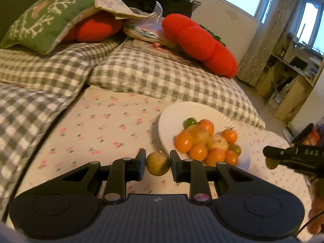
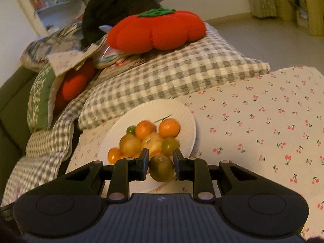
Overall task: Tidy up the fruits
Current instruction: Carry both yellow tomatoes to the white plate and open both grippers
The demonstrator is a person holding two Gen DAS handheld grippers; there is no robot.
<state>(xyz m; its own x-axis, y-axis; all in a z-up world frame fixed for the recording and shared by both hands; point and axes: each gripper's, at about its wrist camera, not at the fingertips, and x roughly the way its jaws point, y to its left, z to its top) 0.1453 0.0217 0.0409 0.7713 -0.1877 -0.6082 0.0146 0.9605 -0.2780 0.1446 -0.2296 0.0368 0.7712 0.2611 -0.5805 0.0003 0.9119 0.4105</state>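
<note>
My left gripper (image 1: pixel 158 165) has its fingers (image 1: pixel 139 165) clamped on a small round yellow-brown fruit (image 1: pixel 158 163) — it sits pinched between the pads, above the cherry-print bedsheet (image 1: pixel 105 121). From that view the white plate (image 1: pixel 182 111) lies at about 1 o'clock of the held fruit, heaped with orange fruits (image 1: pixel 184 141), pale yellow ones and a couple of green ones. At 3 o'clock, at the frame's edge, I can see my right gripper (image 1: pixel 271 159) side-on, with something yellow-green at its tip.

In the right wrist view, the right gripper's fingers (image 2: pixel 179 165) are pressed on a dark olive-green fruit (image 2: pixel 161 168), held just over the plate's near rim — the pile of fruit lies at 12 o'clock of it. Beyond the plate, a grey checked pillow (image 2: pixel 172 75) carries a red tomato-shaped cushion (image 2: pixel 156 32).
</note>
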